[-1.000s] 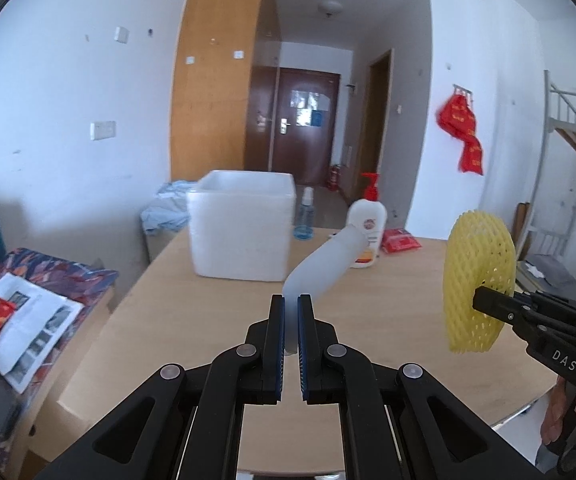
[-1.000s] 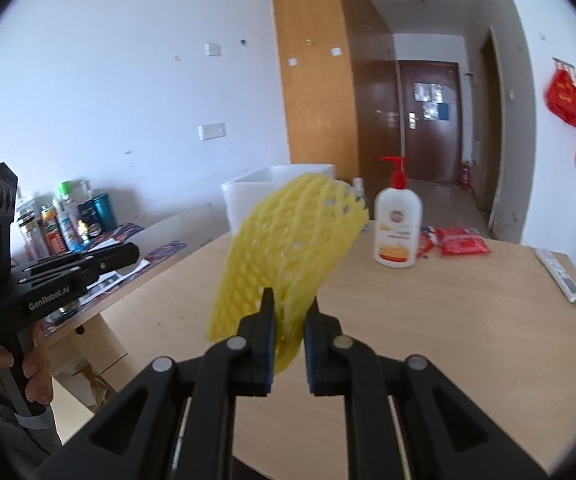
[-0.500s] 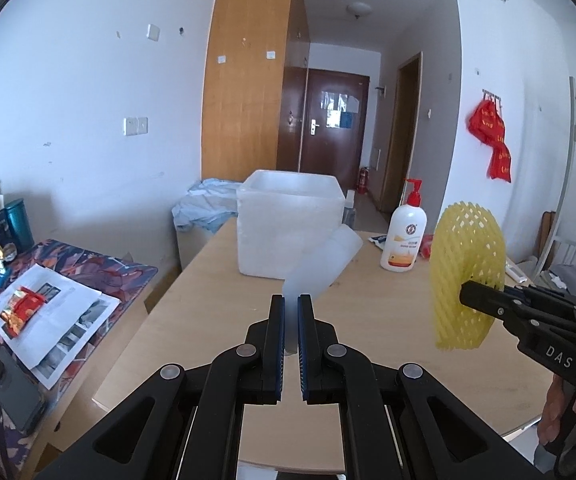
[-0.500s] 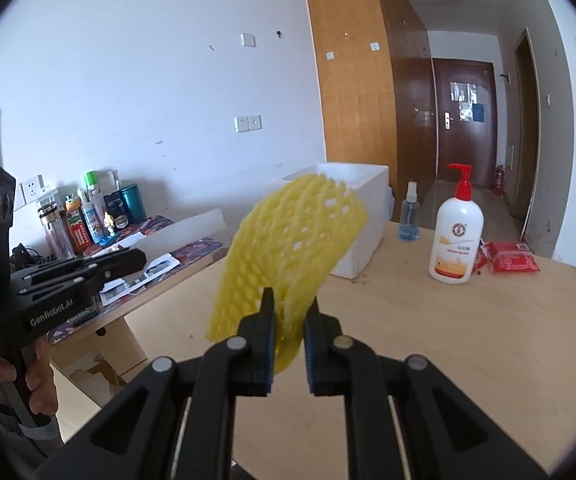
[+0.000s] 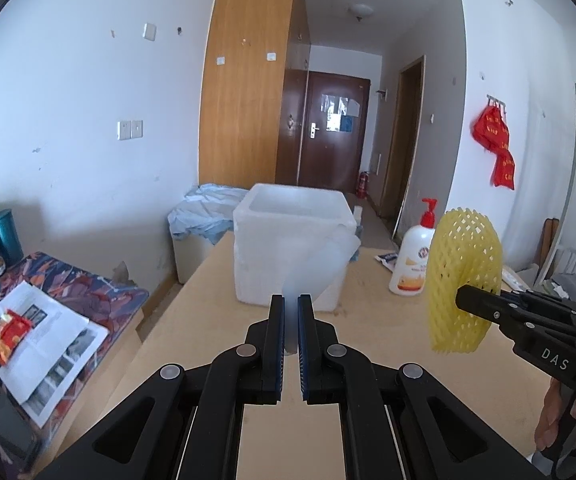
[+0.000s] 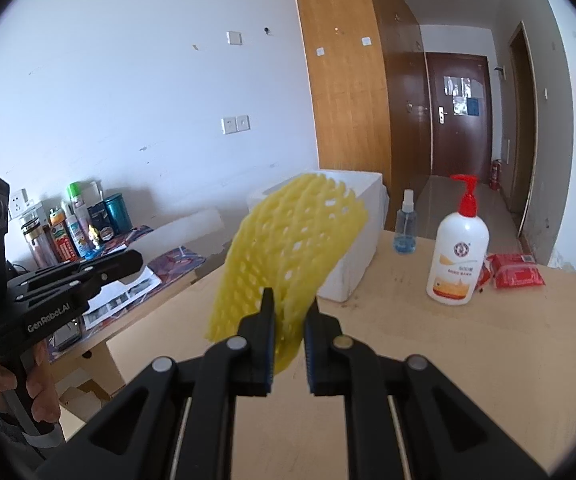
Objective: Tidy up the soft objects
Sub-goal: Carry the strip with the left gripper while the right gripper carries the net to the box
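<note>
Above the near edge of the table (image 5: 367, 320), I am pinching a translucent white foam sheet (image 5: 319, 260) in my left hand-held gripper (image 5: 291, 320), its jaws closed on the lower end. To the right, my right hand-held gripper (image 6: 289, 316) is clamping a yellow foam net (image 6: 288, 248) in the air. Farther off, a white foam box (image 5: 291, 232) is sitting on the table, a lotion bottle (image 6: 457, 256) to its right.

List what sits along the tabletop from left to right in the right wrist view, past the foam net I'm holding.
White foam box → blue spray bottle → white pump lotion bottle → red packet. The yellow foam net in the right gripper covers the box's left part.
</note>
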{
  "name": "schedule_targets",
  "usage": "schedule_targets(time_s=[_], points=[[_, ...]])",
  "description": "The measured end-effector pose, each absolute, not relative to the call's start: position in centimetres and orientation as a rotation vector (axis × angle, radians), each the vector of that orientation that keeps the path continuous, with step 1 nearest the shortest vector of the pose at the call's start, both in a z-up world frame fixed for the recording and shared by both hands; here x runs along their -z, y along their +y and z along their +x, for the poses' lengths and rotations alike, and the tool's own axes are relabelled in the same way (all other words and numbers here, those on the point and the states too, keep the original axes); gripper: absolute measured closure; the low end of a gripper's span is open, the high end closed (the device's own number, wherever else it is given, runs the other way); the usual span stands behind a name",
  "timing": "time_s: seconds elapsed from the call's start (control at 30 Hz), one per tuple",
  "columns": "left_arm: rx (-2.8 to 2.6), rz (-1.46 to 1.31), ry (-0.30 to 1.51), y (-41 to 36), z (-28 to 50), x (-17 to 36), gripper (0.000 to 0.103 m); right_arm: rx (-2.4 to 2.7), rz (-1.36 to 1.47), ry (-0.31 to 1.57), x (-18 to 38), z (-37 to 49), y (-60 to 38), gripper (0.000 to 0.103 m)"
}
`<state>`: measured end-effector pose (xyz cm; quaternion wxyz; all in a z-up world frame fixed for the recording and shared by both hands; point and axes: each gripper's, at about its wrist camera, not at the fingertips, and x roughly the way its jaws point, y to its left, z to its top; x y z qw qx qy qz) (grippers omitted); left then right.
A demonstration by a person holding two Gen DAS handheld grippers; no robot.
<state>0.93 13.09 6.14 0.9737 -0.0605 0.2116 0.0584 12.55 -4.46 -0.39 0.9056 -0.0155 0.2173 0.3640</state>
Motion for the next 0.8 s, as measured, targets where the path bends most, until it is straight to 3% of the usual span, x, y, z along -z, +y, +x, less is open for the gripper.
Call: schedule_targets(time_s=[0.8], points=[[-0.120,-0.092,0.382,14.8,10.0,-10.2,0.097,-0.747,-0.048,0.444,-2.9,20.5,-0.2,0.088]])
